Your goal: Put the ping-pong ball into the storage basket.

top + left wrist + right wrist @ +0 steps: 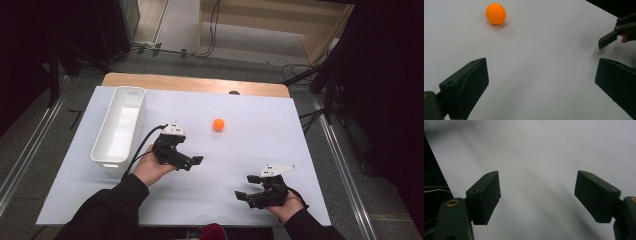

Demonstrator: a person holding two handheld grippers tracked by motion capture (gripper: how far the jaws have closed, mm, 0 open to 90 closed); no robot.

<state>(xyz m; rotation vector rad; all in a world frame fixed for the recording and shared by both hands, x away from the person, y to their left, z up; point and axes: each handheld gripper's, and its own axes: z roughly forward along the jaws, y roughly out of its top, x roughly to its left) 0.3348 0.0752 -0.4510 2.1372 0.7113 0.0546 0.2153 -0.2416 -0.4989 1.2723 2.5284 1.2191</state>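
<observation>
**Orange ball lying loose mid-table, both grippers spread and holding nothing**

Lying on the white table sheet [260, 125], past the middle toward the far edge: an orange ball [218, 124], untouched, with bare sheet all round it. Seen again in the left gripper view [496, 13], up and to the left of the jaws, well beyond their tips.

Hovering near the table's middle, just right of the white rectangular bin [120, 131]: the left gripper [192, 161], jaws standing wide apart and gripping nothing, pointing toward the right side of the table. Lying between it and the ball: open sheet, no obstacle. Trailing back from it past the bin's near corner: a black cable [142, 145].

Sitting low near the front right of the sheet: the right gripper [243, 196], jaws likewise spread wide with only bare sheet between them, pointing leftward. Keeping well apart from the ball and from the left gripper. Showing at the right edge of the left gripper view, one of its jaw tips.

Running along the sheet's left side, close to that edge: the bin, open at the top. Peeking out beyond the sheet's far edge: a strip of wooden tabletop [195, 82].
</observation>
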